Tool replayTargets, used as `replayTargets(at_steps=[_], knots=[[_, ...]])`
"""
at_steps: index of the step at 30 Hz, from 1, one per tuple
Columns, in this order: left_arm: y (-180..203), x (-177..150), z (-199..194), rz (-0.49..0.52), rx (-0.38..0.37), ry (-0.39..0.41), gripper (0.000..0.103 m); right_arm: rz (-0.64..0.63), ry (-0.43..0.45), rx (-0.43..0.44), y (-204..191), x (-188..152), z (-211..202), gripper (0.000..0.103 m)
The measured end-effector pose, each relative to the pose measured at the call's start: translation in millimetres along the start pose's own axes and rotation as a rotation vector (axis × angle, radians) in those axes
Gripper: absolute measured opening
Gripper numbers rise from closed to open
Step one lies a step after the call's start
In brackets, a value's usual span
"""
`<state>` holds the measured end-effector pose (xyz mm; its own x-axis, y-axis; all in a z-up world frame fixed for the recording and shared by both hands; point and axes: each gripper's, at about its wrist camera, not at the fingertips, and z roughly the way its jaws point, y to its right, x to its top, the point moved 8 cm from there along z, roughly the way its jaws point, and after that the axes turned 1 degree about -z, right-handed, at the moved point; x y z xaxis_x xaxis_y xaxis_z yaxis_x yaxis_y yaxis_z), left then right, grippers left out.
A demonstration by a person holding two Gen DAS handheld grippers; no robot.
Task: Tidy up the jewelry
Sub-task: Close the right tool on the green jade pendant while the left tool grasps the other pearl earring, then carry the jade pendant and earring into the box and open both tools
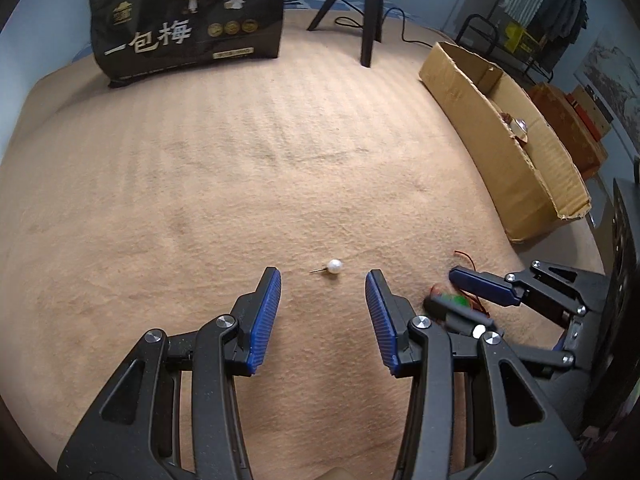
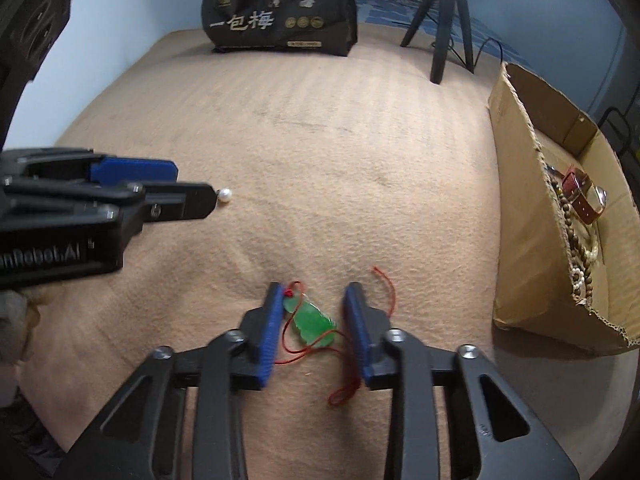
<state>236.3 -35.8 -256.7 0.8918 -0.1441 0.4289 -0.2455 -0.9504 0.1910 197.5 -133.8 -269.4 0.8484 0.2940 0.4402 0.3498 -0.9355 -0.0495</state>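
Green jade pendant, one, lies slantwise between our right gripper, its narrowed jaws not gripping. One pearl stud sits ahead of our half-open, empty left gripper, pin pointing left.

Soft, even indoor light is falling on the beige blanket under me; shadows are staying faint. My fisheye views are bending and darkening at the edges, blurring slightly there.

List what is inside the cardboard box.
In the cardboard box lie a watch with a red strap and strings of beads. Its near wall hides the rest of the floor, so more may lie unseen.
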Motion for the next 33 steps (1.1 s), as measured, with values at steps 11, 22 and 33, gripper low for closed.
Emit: replayTargets(at_steps=[11,22,33], knots=[[12,6,19,0.003,0.018,-0.009,0.036,0.029,-0.003,0.064,9,0,0,0.013],[12,4,32,0.035,0.061,-0.003,0.015,0.037,0.003,0.119,12,-1,-1,0.014],[5,6,19,0.023,0.060,0.019,0.015,0.045,0.021,0.124,16,6,-11,0.012]])
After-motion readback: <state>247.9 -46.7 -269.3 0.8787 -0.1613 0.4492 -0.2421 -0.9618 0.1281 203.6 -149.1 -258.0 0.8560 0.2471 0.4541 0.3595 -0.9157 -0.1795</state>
